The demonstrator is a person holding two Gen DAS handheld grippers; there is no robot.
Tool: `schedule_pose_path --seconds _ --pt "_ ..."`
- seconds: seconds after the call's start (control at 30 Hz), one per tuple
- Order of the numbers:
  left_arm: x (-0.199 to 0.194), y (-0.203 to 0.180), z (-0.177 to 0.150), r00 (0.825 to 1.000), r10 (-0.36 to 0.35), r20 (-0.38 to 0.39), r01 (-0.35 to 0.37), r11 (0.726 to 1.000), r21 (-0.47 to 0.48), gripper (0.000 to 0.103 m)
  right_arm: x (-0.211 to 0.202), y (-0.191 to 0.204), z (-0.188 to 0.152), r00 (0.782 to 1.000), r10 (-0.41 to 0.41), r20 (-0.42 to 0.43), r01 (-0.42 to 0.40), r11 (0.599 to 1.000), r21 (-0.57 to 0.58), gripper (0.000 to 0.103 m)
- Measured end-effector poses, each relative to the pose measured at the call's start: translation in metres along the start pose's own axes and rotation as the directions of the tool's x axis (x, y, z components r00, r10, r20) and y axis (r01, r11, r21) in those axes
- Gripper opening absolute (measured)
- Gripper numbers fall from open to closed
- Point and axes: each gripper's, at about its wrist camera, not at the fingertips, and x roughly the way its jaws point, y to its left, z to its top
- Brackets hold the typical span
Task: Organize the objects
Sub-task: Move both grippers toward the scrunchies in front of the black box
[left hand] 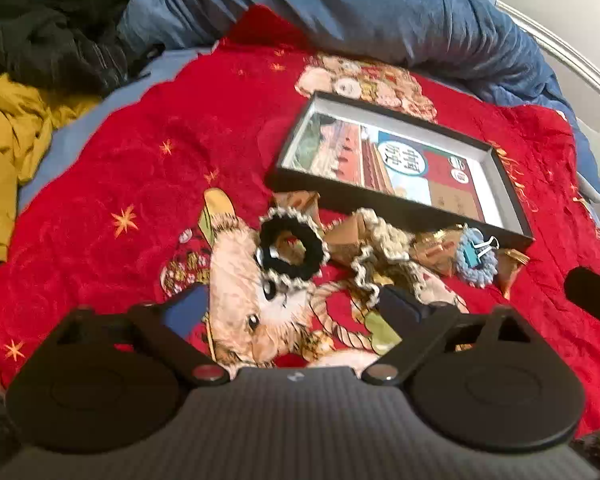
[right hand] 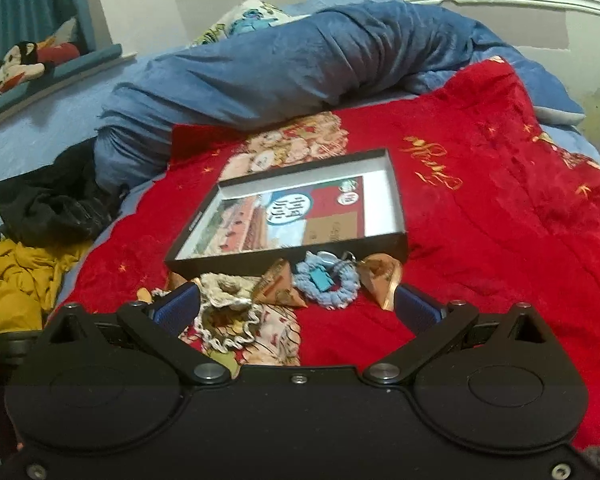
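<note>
Blanket [left hand: 140, 152]: plush red, crinkled, printed with a cartoon animal.
Box [left hand: 512, 192]: shallow black rectangle, white inner walls, picture card on its floor.
Black scrunchie [left hand: 292, 250]: fuzzy ring, pale frilled edge, on the blanket before the box.
Blue scrunchie [right hand: 326, 282]: woolly ring, touching the box's front wall.
My left gripper [left hand: 296, 308]: wide open, empty.
My right gripper [right hand: 296, 308]: wide open, empty.

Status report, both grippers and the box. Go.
Left gripper open, empty; right gripper open, empty. Scrunchies and packets loose in front of the black box, none inside. Path clear.
</note>
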Motion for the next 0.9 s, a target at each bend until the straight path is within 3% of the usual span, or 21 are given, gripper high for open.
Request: schedule_pose_path --seconds 0.13,0.3,0.5,0.7,0.9 --pt "-0.001 0.000 0.001 0.999 -0.035 0.020 0.036 0.999 -0.008 0.095 0.007 0.003 0.002 1.000 -0.009 -0.011 0.009 1.000 -0.003 0.103" --pt "-0.005 -0.003 -0.001 0.997 -0.007 0.073 0.007 1.000 -0.004 0.102 0.015 0.004 0.002 0.999 -0.035 -0.027 0.035 0.999 0.004 0.103" --pt "-0.020 0.001 -0.001 0.989 0.052 0.135 -0.058 0.997 0.042 0.102 0.004 0.015 -0.003 0.990 -0.125 0.062 0.128 0.991 -0.045 0.103" --pt "-0.040 0.013 0.010 0.988 -0.028 0.152 0.015 0.996 0.085 0.102 -0.006 0.009 -0.002 0.999 -0.007 0.054 0.008 1.000 -0.023 0.103" --pt "-0.047 0.018 0.029 0.983 -0.051 0.178 0.022 0.987 0.160 0.102 -0.003 0.003 0.001 0.999 0.011 0.044 -0.011 1.000 0.009 0.103"
